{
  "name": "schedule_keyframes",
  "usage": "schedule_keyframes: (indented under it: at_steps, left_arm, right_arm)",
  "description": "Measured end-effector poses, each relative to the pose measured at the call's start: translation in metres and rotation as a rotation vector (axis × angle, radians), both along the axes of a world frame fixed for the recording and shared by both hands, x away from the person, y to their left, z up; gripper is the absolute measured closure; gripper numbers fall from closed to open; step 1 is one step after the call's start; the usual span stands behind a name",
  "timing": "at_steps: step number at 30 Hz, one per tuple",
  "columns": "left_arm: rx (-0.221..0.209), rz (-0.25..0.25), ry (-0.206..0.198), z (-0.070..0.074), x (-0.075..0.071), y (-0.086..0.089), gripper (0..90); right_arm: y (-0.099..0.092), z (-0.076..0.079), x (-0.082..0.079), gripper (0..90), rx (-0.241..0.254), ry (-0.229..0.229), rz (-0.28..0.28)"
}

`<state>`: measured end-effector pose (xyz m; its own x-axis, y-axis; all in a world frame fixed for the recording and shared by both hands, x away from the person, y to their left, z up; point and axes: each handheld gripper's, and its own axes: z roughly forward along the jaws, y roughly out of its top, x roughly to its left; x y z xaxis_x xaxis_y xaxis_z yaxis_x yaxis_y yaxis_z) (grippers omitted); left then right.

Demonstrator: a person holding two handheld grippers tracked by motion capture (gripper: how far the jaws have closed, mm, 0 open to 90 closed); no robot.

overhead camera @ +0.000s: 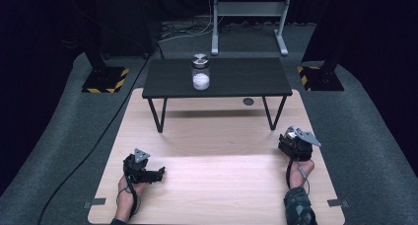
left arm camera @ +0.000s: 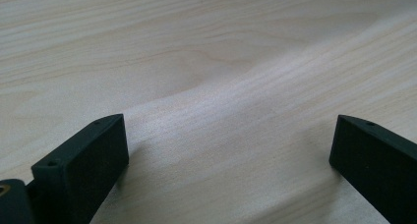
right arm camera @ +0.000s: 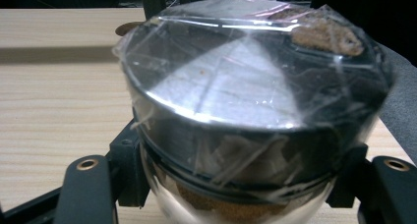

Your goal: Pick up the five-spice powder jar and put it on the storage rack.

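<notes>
Right up against your right gripper's (right arm camera: 236,184) camera sits a glass jar (right arm camera: 246,116) with a metal lid (right arm camera: 231,86) wrapped in clear film; brown powder shows at its base, and your fingers (right arm camera: 86,189) are clamped on it, one at each side just under the lid. From above, that gripper (overhead camera: 295,142) rests at the right edge of the wooden bench (overhead camera: 217,175). Your left gripper (overhead camera: 148,171) lies near the bench's left side, its fingers (left arm camera: 83,165) spread wide over bare wood. A second jar (overhead camera: 200,73) with white contents stands on the small black table (overhead camera: 217,77) beyond, well apart from both hands.
</notes>
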<state>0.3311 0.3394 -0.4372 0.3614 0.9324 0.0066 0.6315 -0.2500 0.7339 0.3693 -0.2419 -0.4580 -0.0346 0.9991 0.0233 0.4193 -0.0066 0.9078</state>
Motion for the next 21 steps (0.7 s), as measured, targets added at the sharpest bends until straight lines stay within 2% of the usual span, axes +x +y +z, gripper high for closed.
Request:
schedule_keyframes:
  at_steps: [13,21]
  left_arm:
    - [0.001,0.0,0.001,0.0,0.0,0.0,0.8]
    - [0.001,0.0,0.001,0.0,0.0,0.0,0.8]
  right_arm:
    - [0.002,0.013,-0.006,29.3,0.002,-0.005,0.021]
    - [0.002,0.028,-0.011,29.3,-0.004,-0.033,0.033]
